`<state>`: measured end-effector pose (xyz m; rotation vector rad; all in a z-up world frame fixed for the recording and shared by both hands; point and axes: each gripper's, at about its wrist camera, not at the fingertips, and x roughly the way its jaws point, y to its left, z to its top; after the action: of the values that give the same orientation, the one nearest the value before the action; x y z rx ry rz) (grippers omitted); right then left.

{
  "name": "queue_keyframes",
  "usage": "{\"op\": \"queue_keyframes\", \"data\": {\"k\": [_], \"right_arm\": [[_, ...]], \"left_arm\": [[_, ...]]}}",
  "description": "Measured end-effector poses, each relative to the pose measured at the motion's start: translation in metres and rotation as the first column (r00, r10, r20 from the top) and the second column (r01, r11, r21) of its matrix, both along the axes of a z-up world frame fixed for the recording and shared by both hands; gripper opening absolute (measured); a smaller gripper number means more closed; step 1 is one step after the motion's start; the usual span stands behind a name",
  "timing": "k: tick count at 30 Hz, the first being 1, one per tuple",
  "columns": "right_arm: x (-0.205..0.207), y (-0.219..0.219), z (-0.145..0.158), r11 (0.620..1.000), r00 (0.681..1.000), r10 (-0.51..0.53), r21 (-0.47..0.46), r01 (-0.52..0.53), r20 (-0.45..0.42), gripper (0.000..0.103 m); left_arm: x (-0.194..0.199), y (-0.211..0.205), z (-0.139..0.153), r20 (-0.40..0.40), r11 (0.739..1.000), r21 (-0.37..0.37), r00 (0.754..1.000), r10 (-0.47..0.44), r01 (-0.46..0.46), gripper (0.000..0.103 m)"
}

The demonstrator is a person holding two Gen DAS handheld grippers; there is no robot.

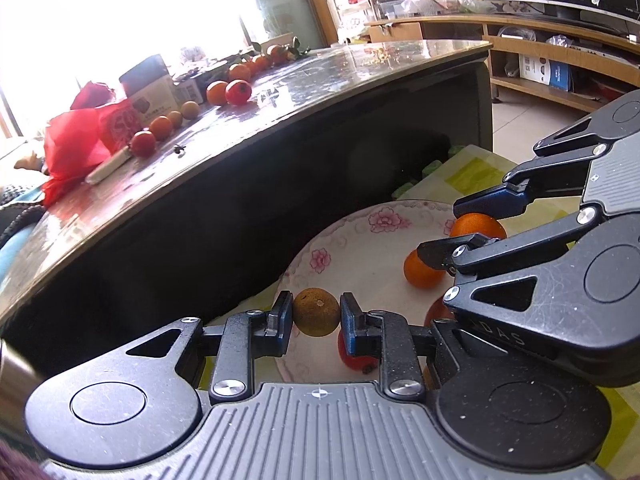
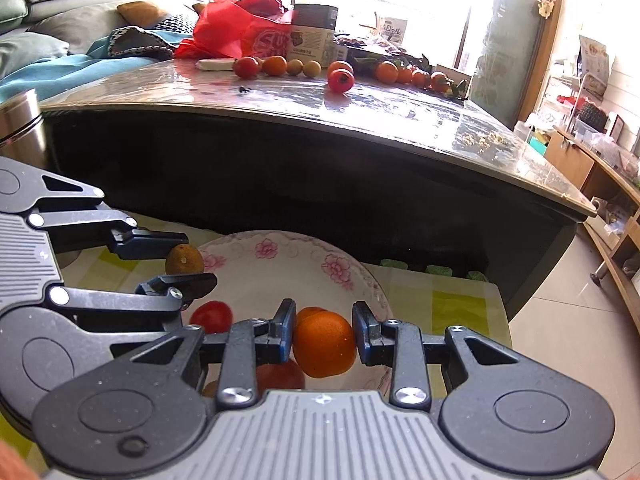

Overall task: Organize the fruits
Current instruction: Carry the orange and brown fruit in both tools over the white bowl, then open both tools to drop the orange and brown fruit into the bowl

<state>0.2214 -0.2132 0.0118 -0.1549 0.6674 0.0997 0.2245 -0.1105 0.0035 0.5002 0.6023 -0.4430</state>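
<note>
While both tools hang over the flowered plate [image 1: 360, 248], the left hand-held gripper [image 1: 316, 314] has its pads pressed against a small brown round fruit [image 1: 316, 312], which sits clamped between them above the plate's near rim. Just to its right, the right hand-held gripper [image 2: 324, 338] is closed on an orange fruit [image 2: 325, 344], gripped from both sides over the plate's middle. Beneath and between the two tools lie more fruits on the plate: a red one [image 2: 211, 316] under the left tool's fingers and another orange one [image 1: 422, 270] partly hidden by the right tool. Beyond both, well ahead of the fingertips, a glossy dark bench [image 2: 400, 120] carries a row of red, orange and yellowish fruits [image 2: 296, 67], with a red plastic bag [image 2: 236, 28] behind them.
</note>
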Motion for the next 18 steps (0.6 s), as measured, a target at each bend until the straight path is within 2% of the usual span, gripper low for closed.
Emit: {"op": "queue_keyframes", "data": {"k": [11,18], "right_arm": [[0.018,-0.011,-0.019,0.999,1.000,0.000,0.034,0.001,-0.030,0.038],[0.017,-0.010,-0.020,0.999,1.000,0.004,0.036,-0.004,-0.021,0.039]], "left_arm": [[0.014,-0.011,-0.017,-0.022,1.000,0.027,1.000,0.005,-0.004,0.032],[0.014,-0.010,-0.017,-0.017,0.999,0.032,1.000,0.011,-0.011,0.034]]}}
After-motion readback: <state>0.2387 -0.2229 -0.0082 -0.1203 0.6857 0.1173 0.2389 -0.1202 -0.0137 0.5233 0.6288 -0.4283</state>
